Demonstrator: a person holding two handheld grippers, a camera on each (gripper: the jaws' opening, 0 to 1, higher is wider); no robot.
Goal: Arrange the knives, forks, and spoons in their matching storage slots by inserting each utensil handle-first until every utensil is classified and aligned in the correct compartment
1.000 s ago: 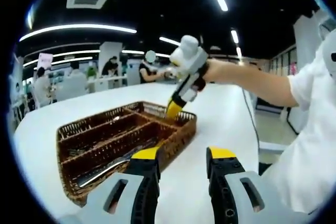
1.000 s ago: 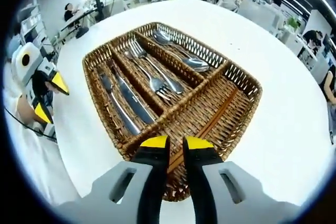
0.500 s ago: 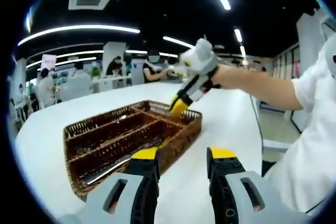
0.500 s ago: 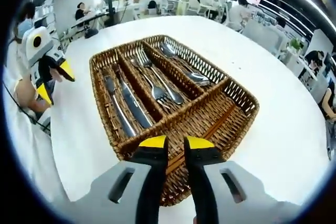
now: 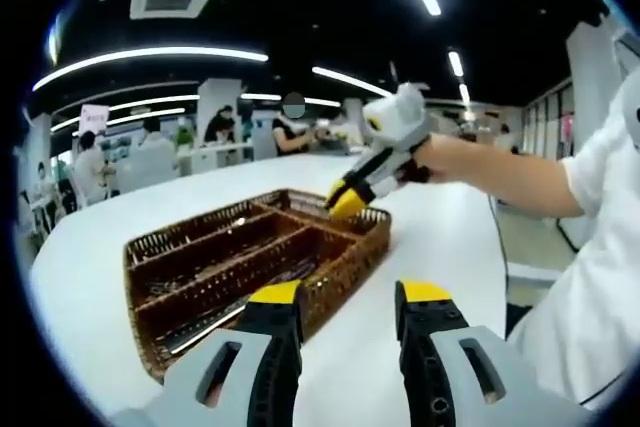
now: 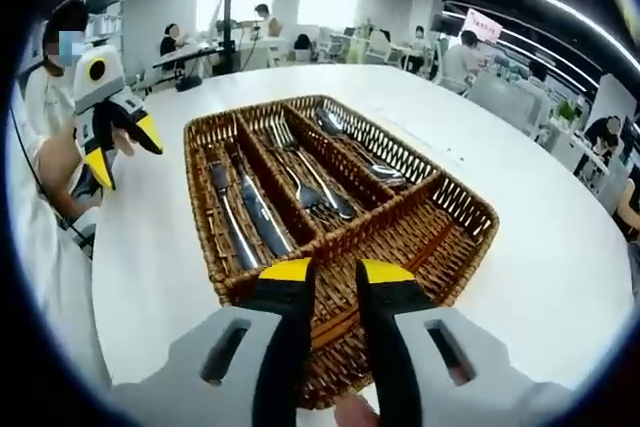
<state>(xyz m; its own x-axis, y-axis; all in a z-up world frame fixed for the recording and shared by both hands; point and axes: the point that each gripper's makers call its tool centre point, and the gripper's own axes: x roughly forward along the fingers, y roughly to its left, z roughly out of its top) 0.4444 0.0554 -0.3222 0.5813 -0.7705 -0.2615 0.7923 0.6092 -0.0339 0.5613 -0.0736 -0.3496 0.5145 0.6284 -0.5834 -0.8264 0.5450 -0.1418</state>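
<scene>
A brown wicker cutlery basket stands on the white table. Its three long slots hold knives on the left, forks in the middle and spoons on the right. My right gripper hovers over the basket's near cross slot, its jaws a narrow gap apart with nothing between them. In the left gripper view the right gripper hangs above the basket's far corner. My left gripper is open and empty, short of the basket; the right gripper view shows the left gripper beside the table's left edge.
A long brown stick-like piece lies in the cross slot. The person's arm reaches across the right of the left gripper view. Other desks and seated people fill the background. Bare table surface surrounds the basket.
The right gripper has lifted and tilted back from the basket, and its jaws have parted slightly. The left gripper has stayed about where it was.
</scene>
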